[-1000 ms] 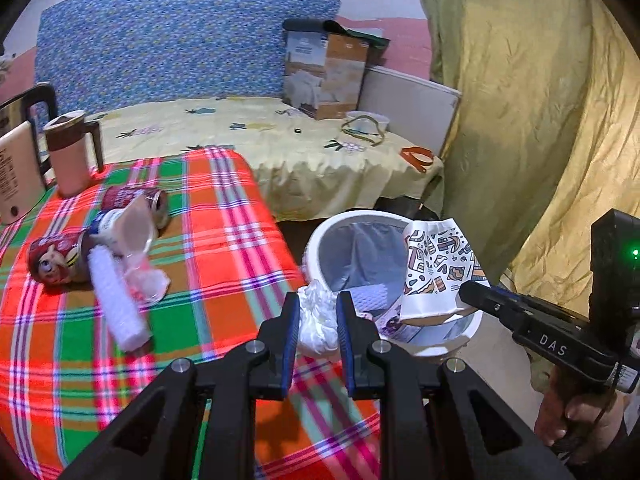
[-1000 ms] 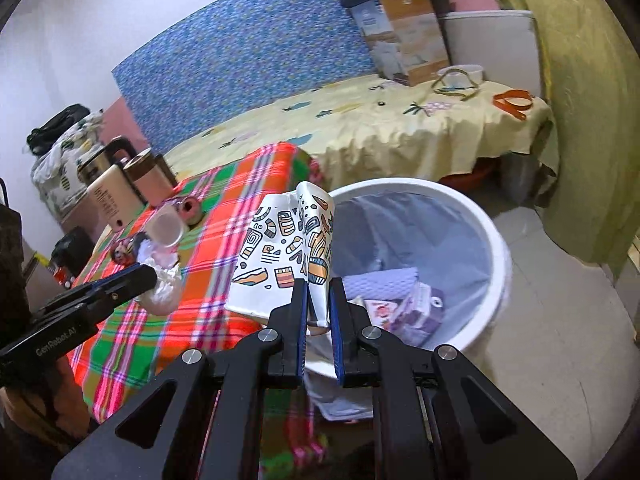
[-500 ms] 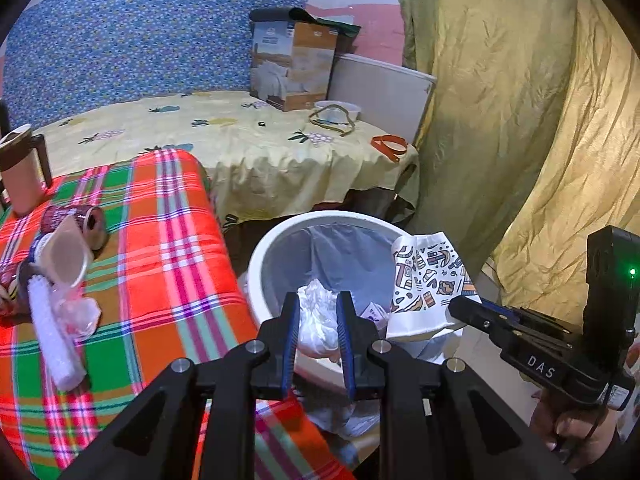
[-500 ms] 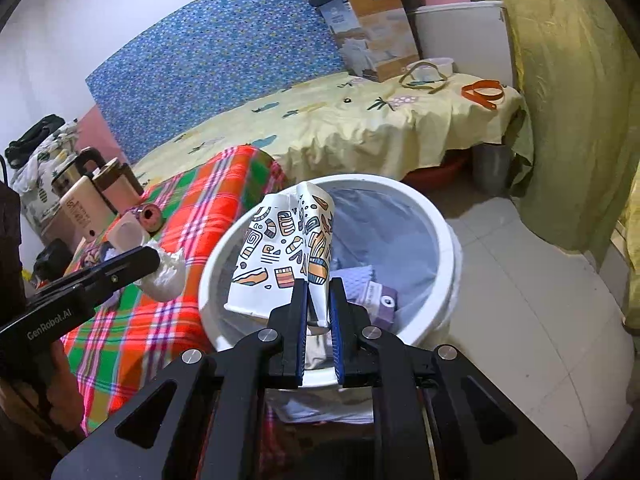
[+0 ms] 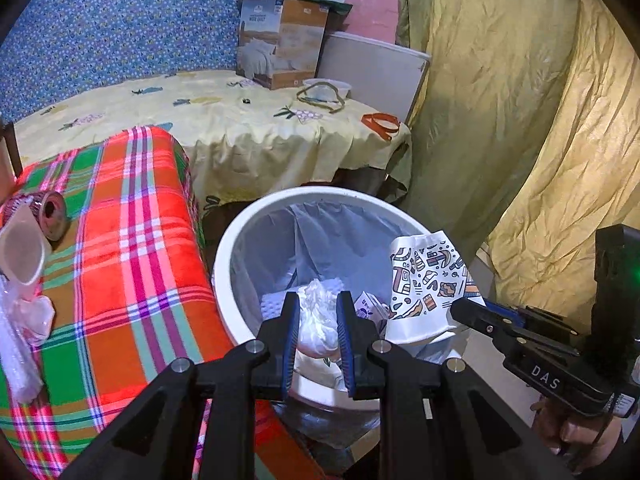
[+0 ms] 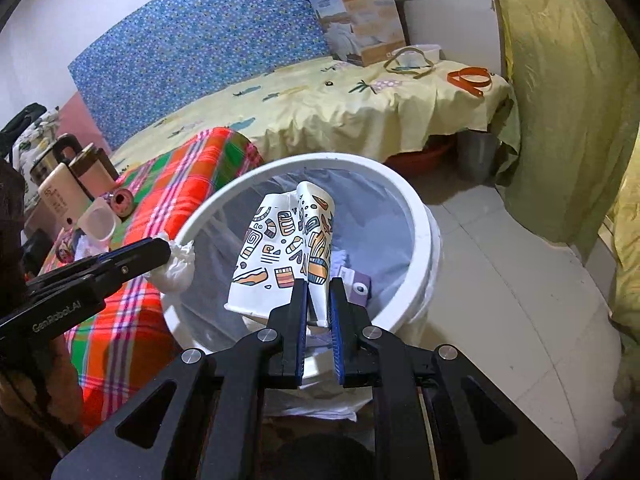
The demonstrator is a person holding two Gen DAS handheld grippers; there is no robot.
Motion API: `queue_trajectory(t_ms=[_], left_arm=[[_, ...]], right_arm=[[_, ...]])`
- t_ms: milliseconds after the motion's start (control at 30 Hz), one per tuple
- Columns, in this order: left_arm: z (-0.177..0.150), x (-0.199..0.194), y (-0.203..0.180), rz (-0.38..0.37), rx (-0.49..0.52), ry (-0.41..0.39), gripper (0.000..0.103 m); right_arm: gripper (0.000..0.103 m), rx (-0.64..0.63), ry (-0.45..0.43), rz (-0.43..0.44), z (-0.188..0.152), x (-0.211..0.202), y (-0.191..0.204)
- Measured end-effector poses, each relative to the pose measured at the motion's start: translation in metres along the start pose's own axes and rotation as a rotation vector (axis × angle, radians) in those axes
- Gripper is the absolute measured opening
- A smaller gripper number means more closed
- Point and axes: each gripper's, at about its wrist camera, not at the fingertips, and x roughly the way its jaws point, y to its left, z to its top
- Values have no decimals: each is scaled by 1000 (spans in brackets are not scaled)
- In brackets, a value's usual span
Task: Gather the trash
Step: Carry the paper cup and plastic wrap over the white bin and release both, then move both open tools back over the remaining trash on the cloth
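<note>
My left gripper (image 5: 318,304) is shut on a crumpled white tissue wad (image 5: 318,320) and holds it over the near rim of the white trash bin (image 5: 240,236). It also shows in the right wrist view (image 6: 160,254) with the wad (image 6: 180,266). My right gripper (image 6: 318,288) is shut on a crushed patterned paper cup (image 6: 286,248) above the bin (image 6: 420,216). The cup also shows in the left wrist view (image 5: 424,284). The bin has a grey liner and holds a purple carton (image 6: 360,286).
A plaid-covered table (image 5: 128,248) left of the bin carries a can (image 5: 48,212), a clear plastic cup (image 5: 20,248) and wrappers. A yellow-sheeted bed (image 5: 240,128) with a cardboard box (image 5: 280,44) lies behind. Yellow curtain (image 5: 520,120) hangs at right.
Both grippers have moved from beside the table to over the bin, still holding the tissue wad and the paper cup. The table has slid left in view.
</note>
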Motion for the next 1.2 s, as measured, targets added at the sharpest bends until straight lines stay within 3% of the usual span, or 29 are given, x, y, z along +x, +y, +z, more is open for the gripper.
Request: queue_trajectory(t_ms=[133, 333, 433, 667, 1200], left_arm=[[0, 8, -2, 1, 1, 16, 20], [-1, 10, 0, 11, -4, 26, 36], [-1, 9, 1, 10, -8, 23, 39], [0, -2, 4, 25, -9, 2, 39], [-16, -73, 21, 126, -48, -100, 39]], right_arm=[[15, -4, 32, -2, -1, 5, 0], [19, -4, 54, -12, -3, 7, -2], [22, -1, 42, -11, -2, 3, -2], [22, -6, 19, 5, -1, -4, 5], [23, -76, -44, 111, -1, -25, 45]])
